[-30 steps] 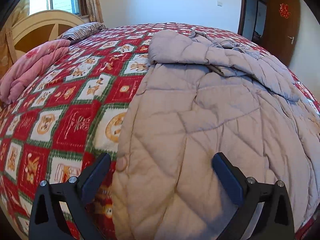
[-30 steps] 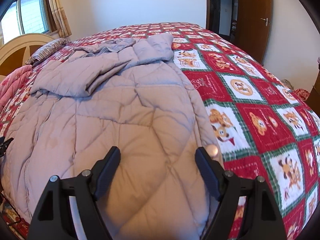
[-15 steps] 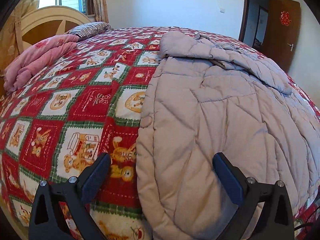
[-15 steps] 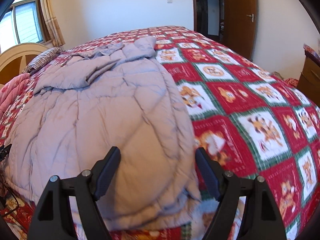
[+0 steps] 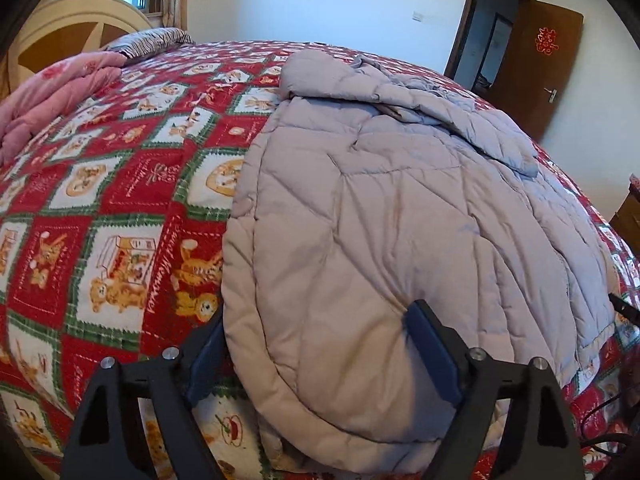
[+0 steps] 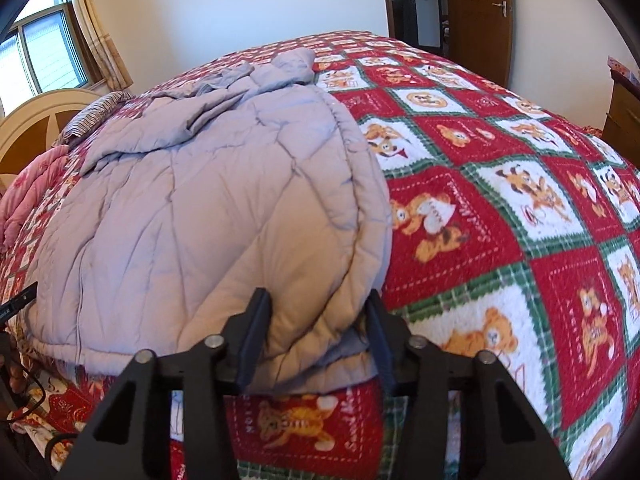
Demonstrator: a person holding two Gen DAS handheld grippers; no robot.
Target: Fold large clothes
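A large grey-lilac quilted coat (image 5: 400, 200) (image 6: 200, 200) lies spread on a bed, its hem toward me and a sleeve folded across the far end. My left gripper (image 5: 316, 340) straddles the hem's left corner and its jaws are closing. One finger sits at the coat's edge and the other rests on top, with flat fabric between them. My right gripper (image 6: 316, 332) is at the hem's right corner with its jaws closing. Fabric there bulges up, pinched between the pads.
The bed carries a red, green and white bear-patterned blanket (image 5: 120, 200) (image 6: 520, 200). A pink quilt (image 5: 52, 96), a striped pillow (image 5: 156, 38) and a headboard (image 5: 72, 24) are far left. A brown door (image 6: 480, 12) and a wooden cabinet (image 6: 624, 112) stand right; cables (image 6: 24, 400) hang below the near edge.
Both grippers have drawn back down the coat to its near hem. Both pairs of jaws have narrowed, the right pair more, and hem fabric now bunches between the right fingers.
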